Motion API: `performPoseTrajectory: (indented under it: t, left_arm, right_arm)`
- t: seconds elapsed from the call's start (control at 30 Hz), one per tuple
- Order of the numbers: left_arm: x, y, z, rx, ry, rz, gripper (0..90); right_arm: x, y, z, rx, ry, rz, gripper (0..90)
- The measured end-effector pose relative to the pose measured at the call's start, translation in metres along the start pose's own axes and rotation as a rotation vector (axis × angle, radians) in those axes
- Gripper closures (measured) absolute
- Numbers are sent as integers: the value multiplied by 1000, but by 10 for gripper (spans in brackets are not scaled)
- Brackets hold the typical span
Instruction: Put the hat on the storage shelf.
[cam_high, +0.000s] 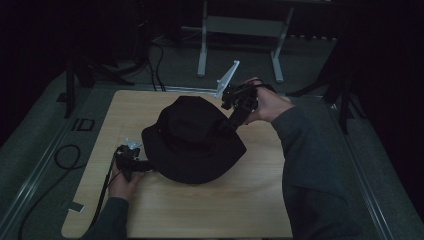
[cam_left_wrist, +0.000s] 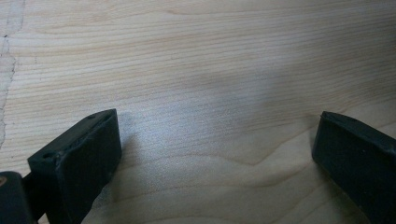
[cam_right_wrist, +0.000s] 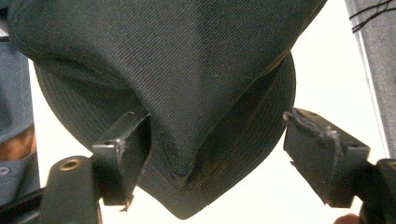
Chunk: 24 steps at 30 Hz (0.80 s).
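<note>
A black bucket hat (cam_high: 192, 140) lies brim down in the middle of the wooden table (cam_high: 210, 210). My right gripper (cam_high: 227, 124) comes in from the far right and points down at the crown. In the right gripper view its jaws stand wide around a pinched fold of the hat (cam_right_wrist: 196, 84); the left jaw touches the cloth and the right jaw is clear of it, so my right gripper (cam_right_wrist: 217, 121) is open. My left gripper (cam_high: 137, 164) lies low at the brim's left edge. My left gripper (cam_left_wrist: 217, 116) is open over bare wood, nothing between its jaws.
A white metal stand (cam_high: 240, 25) is on the floor behind the table. Dark cables (cam_high: 65, 155) loop on the floor to the left. A small piece of tape (cam_high: 76, 206) sits at the table's near left corner. Bare wood stretches in front of the hat.
</note>
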<state>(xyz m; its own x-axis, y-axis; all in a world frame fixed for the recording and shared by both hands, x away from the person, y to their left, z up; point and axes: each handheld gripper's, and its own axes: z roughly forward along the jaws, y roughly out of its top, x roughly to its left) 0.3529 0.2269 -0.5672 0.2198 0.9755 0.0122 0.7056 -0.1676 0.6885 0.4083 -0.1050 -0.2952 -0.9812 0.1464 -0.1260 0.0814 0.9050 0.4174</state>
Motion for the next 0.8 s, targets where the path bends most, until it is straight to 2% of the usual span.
performPoseTrajectory:
  t: [0.07, 0.13, 0.33, 0.5, 0.6, 0.8]
  left_arm:
    - [0, 0, 0, 0, 0, 1, 16]
    - [0, 0, 0, 0, 0, 0, 16]
    - [0, 0, 0, 0, 0, 0, 16]
    - [0, 0, 0, 1, 0, 1, 16]
    - [0, 0, 0, 1, 0, 1, 16]
    - [0, 0, 0, 0, 0, 0, 15]
  right_arm:
    - [2, 0, 0, -4, -7, -1, 200]
    - [3, -1, 0, -2, 0, -6, 202]
    - [6, -5, -4, 10, -25, -13, 193]
    - [9, -11, -10, 38, -50, -14, 184]
    - [7, -18, -15, 20, -39, 14, 184]
    - [7, -40, -16, 10, -62, 45, 179]
